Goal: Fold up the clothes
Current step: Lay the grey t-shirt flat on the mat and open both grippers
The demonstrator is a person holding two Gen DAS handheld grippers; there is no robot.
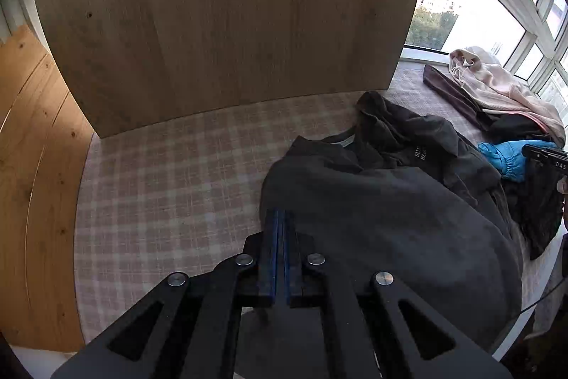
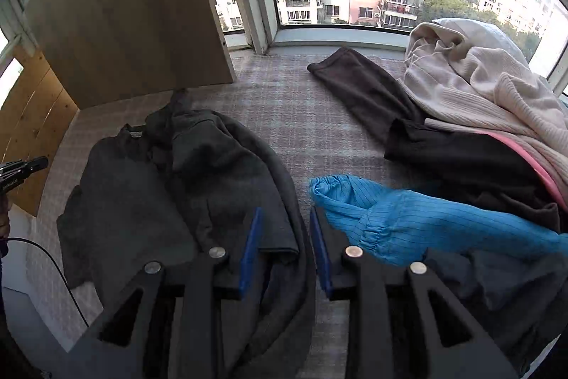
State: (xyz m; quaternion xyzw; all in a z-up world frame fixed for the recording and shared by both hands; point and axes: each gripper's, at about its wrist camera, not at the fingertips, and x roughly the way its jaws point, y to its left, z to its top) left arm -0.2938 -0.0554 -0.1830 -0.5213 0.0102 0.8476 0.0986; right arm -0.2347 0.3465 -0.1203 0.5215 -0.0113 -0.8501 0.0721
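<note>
Your left tool (image 1: pixel 280 219) is closed with its blue pads together at the near edge of the dark grey garment (image 1: pixel 383 212); whether cloth is pinched between them cannot be told. Your right tool (image 2: pixel 285 219) stands wide over that garment's right edge, ready to grip. The garment lies crumpled on the checked mat (image 1: pixel 159 180), leaving clear space to its left for folding.

Black hand-held gripper (image 2: pixel 285 219), blue pads (image 2: pixel 250 244) (silver screws)
</note>
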